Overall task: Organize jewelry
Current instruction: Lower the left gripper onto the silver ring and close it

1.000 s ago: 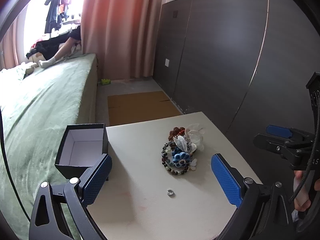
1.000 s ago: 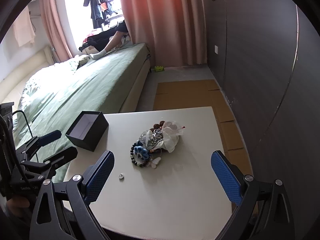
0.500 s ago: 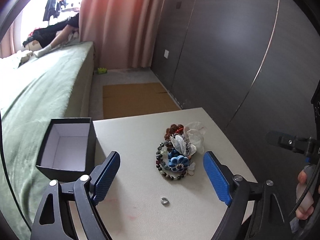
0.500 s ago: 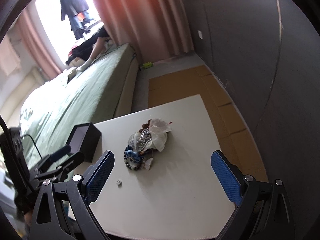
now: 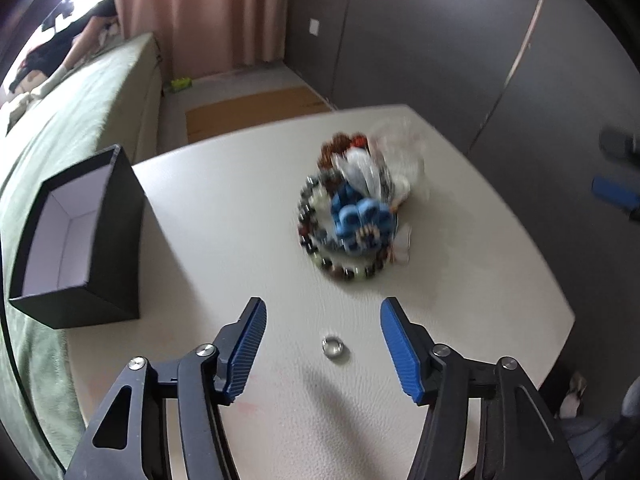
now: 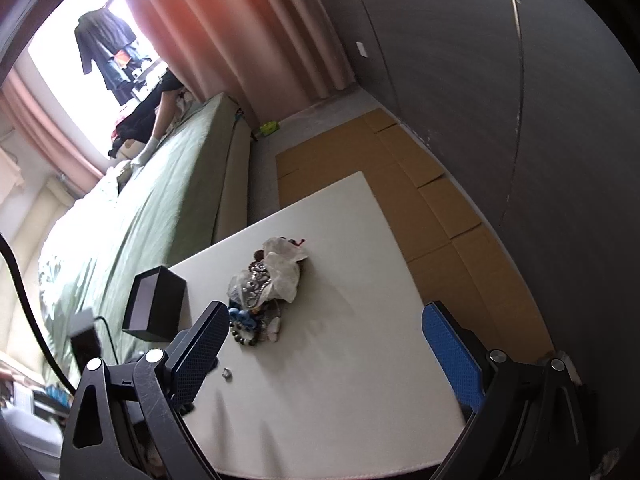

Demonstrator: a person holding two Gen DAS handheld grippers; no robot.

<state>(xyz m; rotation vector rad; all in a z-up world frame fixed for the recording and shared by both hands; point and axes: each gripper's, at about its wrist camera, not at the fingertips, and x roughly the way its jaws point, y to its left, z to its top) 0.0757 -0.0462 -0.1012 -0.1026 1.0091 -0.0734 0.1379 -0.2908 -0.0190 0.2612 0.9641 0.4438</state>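
Observation:
A small silver ring lies on the white table, just below and between the tips of my open left gripper. A heap of jewelry with a bead bracelet, blue flower pieces and clear bags sits mid-table, blurred. An open black box with a white inside stands at the table's left edge. In the right wrist view my right gripper is open and empty above the table; the heap, the box and the ring show there too.
A green bed runs along the table's left side. A dark panelled wall stands behind and to the right. Cardboard sheets lie on the floor beyond the table. The right gripper's blue pads show at the far right of the left wrist view.
My left gripper has moved down and forward over the table, so the ring now lies between its tips. Its jaws have narrowed. The right gripper has tilted and shifted.

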